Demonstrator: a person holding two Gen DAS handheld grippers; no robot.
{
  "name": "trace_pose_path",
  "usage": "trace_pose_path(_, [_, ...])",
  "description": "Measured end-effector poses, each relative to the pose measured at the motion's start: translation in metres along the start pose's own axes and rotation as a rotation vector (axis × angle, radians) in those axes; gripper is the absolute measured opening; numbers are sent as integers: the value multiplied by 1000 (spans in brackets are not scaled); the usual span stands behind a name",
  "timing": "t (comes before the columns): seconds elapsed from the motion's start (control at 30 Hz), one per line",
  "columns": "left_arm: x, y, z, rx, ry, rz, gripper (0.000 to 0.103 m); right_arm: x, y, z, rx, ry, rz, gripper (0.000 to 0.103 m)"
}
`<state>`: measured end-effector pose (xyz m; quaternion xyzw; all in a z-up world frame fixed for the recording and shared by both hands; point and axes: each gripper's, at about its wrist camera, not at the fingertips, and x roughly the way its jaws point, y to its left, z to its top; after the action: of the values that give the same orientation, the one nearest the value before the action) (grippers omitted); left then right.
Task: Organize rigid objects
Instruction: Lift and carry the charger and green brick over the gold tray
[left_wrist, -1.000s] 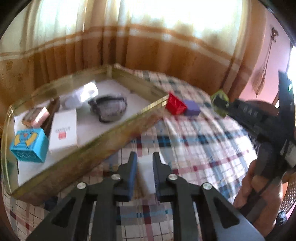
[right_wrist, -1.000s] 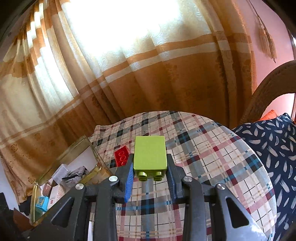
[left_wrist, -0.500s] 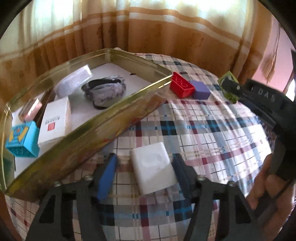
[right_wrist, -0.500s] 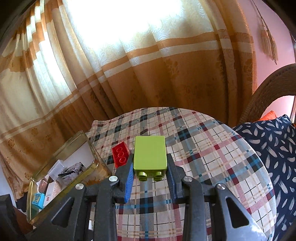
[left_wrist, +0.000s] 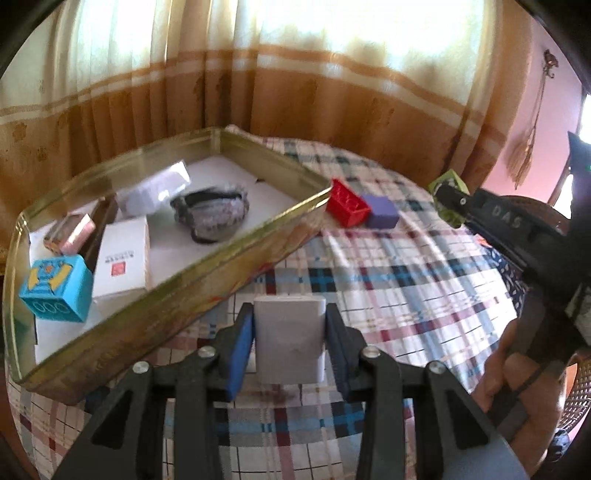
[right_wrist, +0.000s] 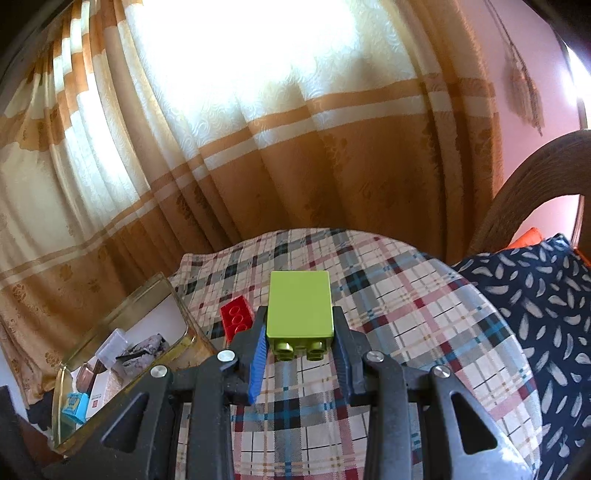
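Left hand-held gripper closing, white block between its pads.

Left gripper jaws closing; right gripper jaws clamped.

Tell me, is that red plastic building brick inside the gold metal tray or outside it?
Outside. The red plastic building brick lies on the plaid tablecloth, just beyond the gold metal tray corner, beside a purple block.

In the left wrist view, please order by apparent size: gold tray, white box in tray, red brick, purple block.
1. gold tray
2. white box
3. red brick
4. purple block, close to the brick, so unsure.
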<state>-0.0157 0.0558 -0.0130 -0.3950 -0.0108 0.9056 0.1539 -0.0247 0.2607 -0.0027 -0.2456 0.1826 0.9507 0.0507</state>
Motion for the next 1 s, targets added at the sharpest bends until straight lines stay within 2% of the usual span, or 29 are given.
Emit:
trace_pose_path(0.13, [-13, -1, 7, 17, -45, 0, 37, -11, 9, 1, -42, -56, -20, 34])
trace_pose_path(0.33, [-37, 6, 14, 29, -126, 4, 37, -22, 24, -1, -120, -94, -28, 34])
trace_pose_path(0.6, [-46, 29, 24, -9, -158, 2, 37, -36, 62, -13, -170, -75, 66, 34])
trace_pose_path(1.0, [-61, 96, 39, -117, -221, 91, 37, -33, 122, -8, -229, -68, 177, 34])
